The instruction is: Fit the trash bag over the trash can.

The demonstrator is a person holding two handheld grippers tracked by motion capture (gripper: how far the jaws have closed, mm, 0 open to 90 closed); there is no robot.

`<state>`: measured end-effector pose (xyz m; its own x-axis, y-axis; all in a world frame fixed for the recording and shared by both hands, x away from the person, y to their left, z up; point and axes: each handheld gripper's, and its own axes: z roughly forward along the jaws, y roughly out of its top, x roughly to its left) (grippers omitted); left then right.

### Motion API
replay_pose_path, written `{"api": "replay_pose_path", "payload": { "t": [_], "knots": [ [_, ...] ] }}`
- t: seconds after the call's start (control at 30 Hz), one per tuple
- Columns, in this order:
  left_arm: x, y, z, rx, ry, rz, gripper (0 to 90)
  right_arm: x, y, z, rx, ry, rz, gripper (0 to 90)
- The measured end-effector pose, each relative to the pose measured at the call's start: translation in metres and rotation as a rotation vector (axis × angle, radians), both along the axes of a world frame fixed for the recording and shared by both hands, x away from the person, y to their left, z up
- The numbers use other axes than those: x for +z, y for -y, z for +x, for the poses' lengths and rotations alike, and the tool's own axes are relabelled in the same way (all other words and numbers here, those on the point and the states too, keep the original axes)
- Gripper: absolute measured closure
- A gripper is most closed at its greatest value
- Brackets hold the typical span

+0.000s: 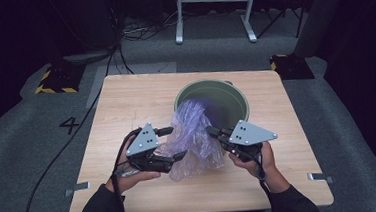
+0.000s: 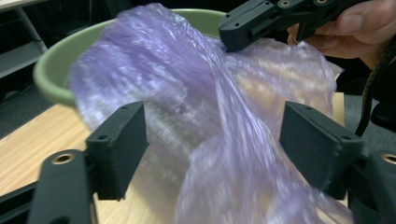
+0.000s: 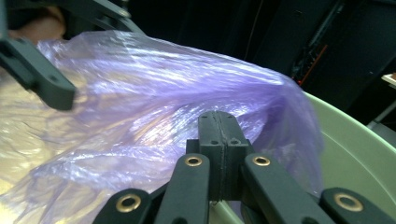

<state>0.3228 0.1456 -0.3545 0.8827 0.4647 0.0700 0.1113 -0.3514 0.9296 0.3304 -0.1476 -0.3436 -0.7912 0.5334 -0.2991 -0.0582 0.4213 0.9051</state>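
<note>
A crumpled see-through purple plastic bag (image 1: 195,130) hangs out of a green basin (image 1: 209,83) and spills onto the wooden table (image 1: 125,100). My left gripper (image 1: 177,143) stands open at the bag's left side. In the left gripper view the jaws (image 2: 215,140) are spread wide with the bag (image 2: 187,84) between them, and the pads are clear of it. My right gripper (image 1: 212,131) is shut on the bag's right edge beside the basin. In the right gripper view its pads (image 3: 223,126) meet on the film (image 3: 140,93), with the basin wall (image 3: 359,149) to the right.
The basin stands at the table's far middle. Bare wood lies to the left and right of it and along the front edge. On the floor beyond are cables (image 1: 122,50), a white frame's legs (image 1: 178,36) and yellow-and-black striped blocks (image 1: 54,83).
</note>
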Motion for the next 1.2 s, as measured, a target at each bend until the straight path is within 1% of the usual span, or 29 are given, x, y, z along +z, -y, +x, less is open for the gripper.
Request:
{"api": "replay_pose_path", "payload": {
  "t": [0.03,0.07,0.13,0.2,0.23,0.33,0.4,0.47,0.5,0.53,0.57,0.63,0.7,0.73,0.77,0.8,0.83,0.87,0.9,0.93,0.97,1.0,1.03,1.07,1.1,1.13,1.2],
  "knots": [
    [0.0,0.0,0.0,0.0,0.0,0.0,19.7,0.0,0.001,0.0,-0.004,0.001,0.005,90.0],
    [-0.001,-0.003,0.0,0.0,-0.008,-0.001,19.7,0.0,0.001,0.0,-0.004,0.001,0.005,90.0],
    [-0.005,-0.006,0.0,-0.004,-0.024,0.013,18.8,0.001,0.004,0.001,-0.015,-0.004,0.015,90.0],
    [-0.009,-0.007,-0.001,0.005,-0.023,0.03,18.4,0.002,0.007,0.002,-0.032,-0.003,0.024,90.0],
    [-0.011,-0.007,-0.001,0.003,-0.033,0.026,18.4,0.002,0.008,0.003,-0.031,-0.005,0.025,90.0],
    [-0.011,-0.011,-0.001,0.001,-0.031,0.022,18.5,0.003,0.009,0.004,-0.044,-0.007,0.027,90.0],
    [-0.011,-0.012,-0.001,0.003,-0.038,0.021,19.7,0.003,0.01,0.004,-0.047,-0.006,0.029,90.0],
    [-0.011,-0.015,-0.001,-0.001,-0.042,0.021,23.4,0.003,0.014,0.005,-0.056,-0.007,0.035,90.0],
    [-0.012,-0.019,-0.001,-0.01,-0.051,0.019,25.5,0.004,0.018,0.006,-0.07,-0.005,0.041,90.0],
    [-0.012,-0.019,-0.001,-0.01,-0.051,0.019,27.1,0.004,0.018,0.006,-0.07,-0.005,0.041,90.0],
    [-0.012,-0.02,-0.001,-0.023,-0.053,0.02,28.1,0.004,0.024,0.006,-0.081,-0.01,0.052,90.0],
    [-0.013,-0.022,-0.002,-0.028,-0.062,0.026,29.0,0.005,0.026,0.005,-0.088,-0.008,0.053,90.0],
    [-0.015,-0.022,-0.001,-0.037,-0.075,0.036,29.3,0.005,0.034,0.006,-0.105,-0.011,0.064,90.0],
    [-0.016,-0.02,0.0,-0.04,-0.073,0.054,34.5,0.005,0.04,0.006,-0.124,-0.011,0.068,90.0],
    [-0.016,-0.019,0.0,-0.048,-0.069,0.062,37.5,0.006,0.043,0.007,-0.131,-0.011,0.069,90.0],
    [-0.016,-0.019,0.0,-0.048,-0.069,0.062,44.6,0.006,0.043,0.007,-0.131,-0.011,0.069,90.0],
    [-0.016,-0.018,-0.001,-0.063,-0.052,0.077,44.6,0.006,0.045,0.007,-0.139,-0.012,0.07,90.0],
    [-0.016,-0.016,-0.002,-0.069,-0.028,0.088,63.1,0.006,0.048,0.008,-0.151,-0.014,0.069,90.0],
    [-0.016,-0.015,-0.002,-0.078,-0.024,0.097,77.5,0.007,0.053,0.01,-0.163,-0.016,0.07,90.0],
    [-0.015,-0.013,-0.001,-0.088,-0.026,0.1,77.5,0.007,0.053,0.01,-0.163,-0.016,0.07,90.0],
    [-0.014,-0.01,0.001,-0.081,-0.019,0.115,80.1,0.007,0.054,0.011,-0.168,-0.016,0.07,90.0],
    [-0.013,-0.007,0.002,-0.07,-0.017,0.116,84.5,0.007,0.057,0.012,-0.186,-0.011,0.071,90.0],
    [-0.012,-0.003,0.006,-0.059,-0.015,0.106,85.5,0.007,0.058,0.013,-0.19,-0.011,0.076,86.4],
    [-0.012,-0.003,0.006,-0.059,-0.015,0.106,86.4,0.007,0.058,0.013,-0.19,-0.011,0.076,86.4],
    [-0.011,0.002,0.009,-0.037,-0.003,0.104,86.9,0.008,0.061,0.013,-0.18,-0.014,0.093,77.5],
    [-0.01,0.004,0.011,-0.038,-0.006,0.088,87.1,0.008,0.061,0.012,-0.171,-0.013,0.092,74.2],
    [-0.01,0.006,0.013,-0.033,-0.005,0.084,87.5,0.008,0.062,0.01,-0.182,-0.002,0.084,66.2]
  ]
}}
